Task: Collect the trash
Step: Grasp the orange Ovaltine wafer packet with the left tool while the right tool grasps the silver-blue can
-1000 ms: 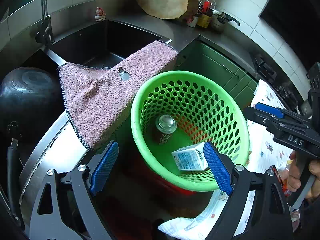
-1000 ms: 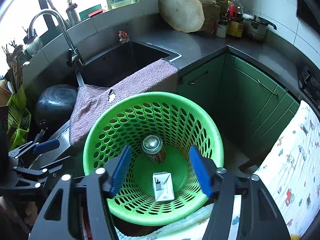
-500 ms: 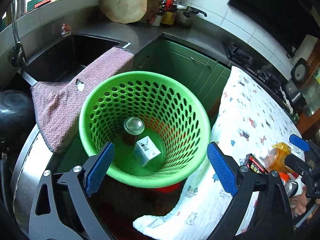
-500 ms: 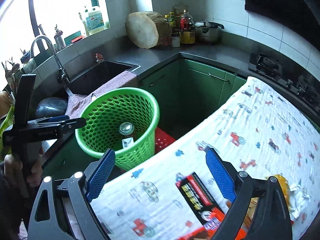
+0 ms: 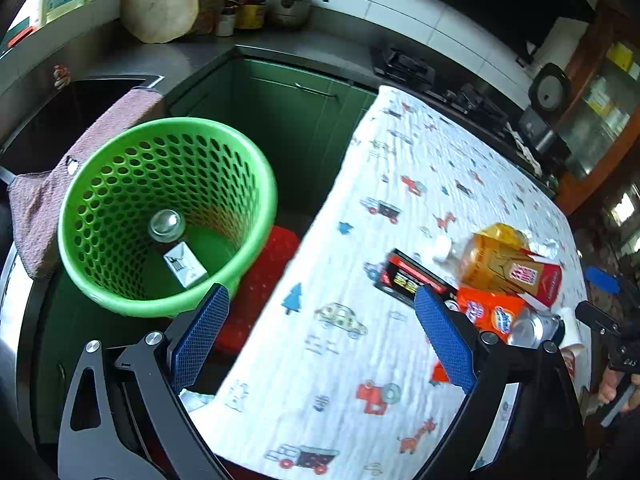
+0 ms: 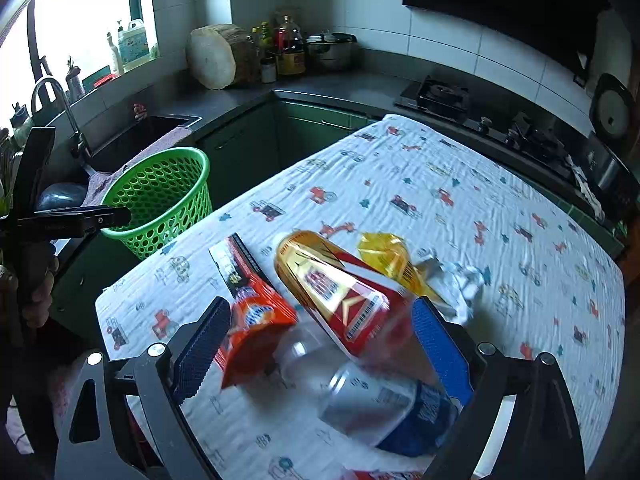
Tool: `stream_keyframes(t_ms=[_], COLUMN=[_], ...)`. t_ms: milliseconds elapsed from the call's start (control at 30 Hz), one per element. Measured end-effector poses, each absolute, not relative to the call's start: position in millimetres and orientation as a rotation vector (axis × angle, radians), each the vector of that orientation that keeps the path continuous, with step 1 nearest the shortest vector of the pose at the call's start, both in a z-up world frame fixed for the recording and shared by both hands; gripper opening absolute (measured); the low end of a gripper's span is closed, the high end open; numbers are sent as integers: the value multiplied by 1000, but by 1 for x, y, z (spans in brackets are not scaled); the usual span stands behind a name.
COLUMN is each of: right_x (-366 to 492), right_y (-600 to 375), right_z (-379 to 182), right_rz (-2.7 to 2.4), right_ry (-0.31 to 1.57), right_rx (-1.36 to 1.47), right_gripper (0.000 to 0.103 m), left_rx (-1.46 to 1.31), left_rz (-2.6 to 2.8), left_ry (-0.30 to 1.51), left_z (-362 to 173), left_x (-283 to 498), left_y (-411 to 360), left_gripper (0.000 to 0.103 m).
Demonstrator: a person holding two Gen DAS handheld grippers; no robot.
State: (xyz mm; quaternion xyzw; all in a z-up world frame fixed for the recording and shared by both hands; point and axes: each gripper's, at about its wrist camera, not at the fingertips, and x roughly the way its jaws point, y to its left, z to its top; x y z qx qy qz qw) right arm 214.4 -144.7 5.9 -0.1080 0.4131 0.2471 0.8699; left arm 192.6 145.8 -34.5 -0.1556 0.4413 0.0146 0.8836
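A: Since a second ago both of your grippers have swung away from the green basket (image 5: 168, 216) toward the table; in your left view the basket has slid from the centre to the left of the frame, and in your right view it now sits small at the middle left (image 6: 160, 196).

B: What's in the basket?

A: In your left view, a can (image 5: 166, 225) standing on end and a small white carton (image 5: 185, 266) just below it, both on the basket floor.

B: And my left gripper (image 5: 320, 340)?

A: Your jaws are spread wide and hold nothing. They hang over the near edge of the printed tablecloth (image 5: 400, 160).

B: My right gripper (image 6: 318, 354)?

A: Also wide open, gripping nothing. Between its blue pads, at the lower centre of your right view, lies the pile of trash: a clear plastic bottle (image 6: 360, 396) with a blue label nearest you, blurred; a bottle with a gold and red label (image 6: 336, 288) lying across it; an orange packet (image 6: 256, 324) to the left by your left pad. Whether the pads touch any of these, I cannot tell.

B: Anything else there?

A: A yellow wrapper (image 6: 386, 258) and crumpled white paper (image 6: 460, 280) just behind the pile, and a flat black and red packet (image 6: 236, 260) toward the left.
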Motion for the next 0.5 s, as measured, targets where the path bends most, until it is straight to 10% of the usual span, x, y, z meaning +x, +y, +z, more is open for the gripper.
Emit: stream_keyframes(t_ms=[500], right_x=[185], right_y=[-204], right_z=[-34], right_rz=[627], right_ry=[972], right_rx=[-407], right_gripper=[90], left_rx=[-253], left_rz=[-152], left_ry=[1020], left_z=[-60], left_x=[185], left_y=[29], left_gripper=[93])
